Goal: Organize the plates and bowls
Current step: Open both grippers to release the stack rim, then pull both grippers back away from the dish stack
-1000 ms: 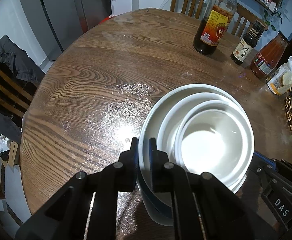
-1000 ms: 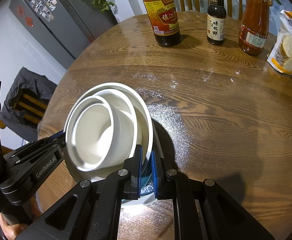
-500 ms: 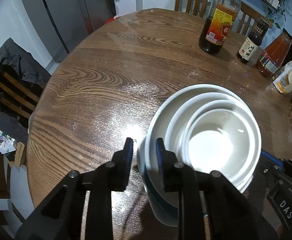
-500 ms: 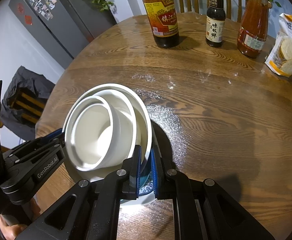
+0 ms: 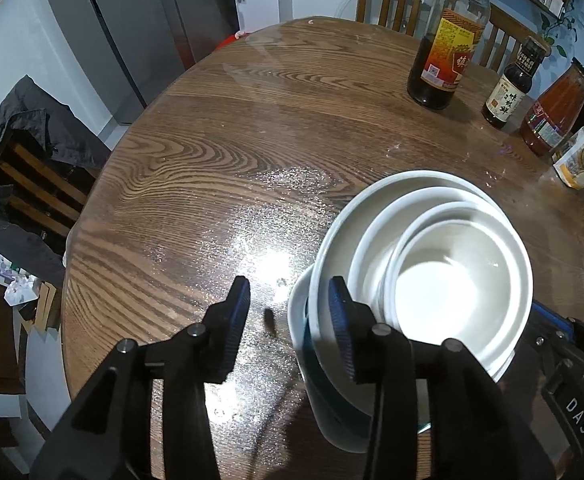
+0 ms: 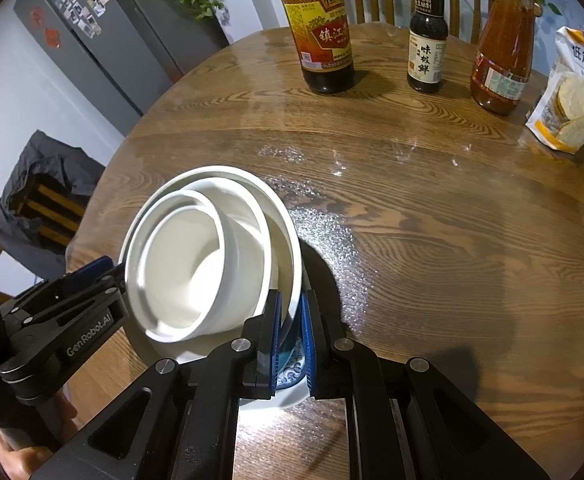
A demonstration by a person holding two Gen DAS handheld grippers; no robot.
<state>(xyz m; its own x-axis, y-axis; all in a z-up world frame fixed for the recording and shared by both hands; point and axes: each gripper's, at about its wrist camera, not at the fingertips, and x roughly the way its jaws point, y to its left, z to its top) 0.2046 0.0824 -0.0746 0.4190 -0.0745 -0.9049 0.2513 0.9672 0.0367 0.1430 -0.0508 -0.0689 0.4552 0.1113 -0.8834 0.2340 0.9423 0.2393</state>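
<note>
Left tool [image 5: 289,312] now open, off bowl stack [image 5: 424,276]

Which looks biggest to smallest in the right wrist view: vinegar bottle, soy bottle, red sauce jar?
1. Tall clear glass vinegar bottle with yellow-red label, top cropped.
2. Red sauce glass jar.
3. Small dark soy sauce bottle with white label.
All stand about equally far away, so the ranking seems fair.

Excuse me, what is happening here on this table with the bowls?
A person holds a gripper in each hand at a stack of white bowls nested on the round wooden table. The right gripper is clamped on the stack's rim. The left gripper is open, with the rim between its fingers.
</note>
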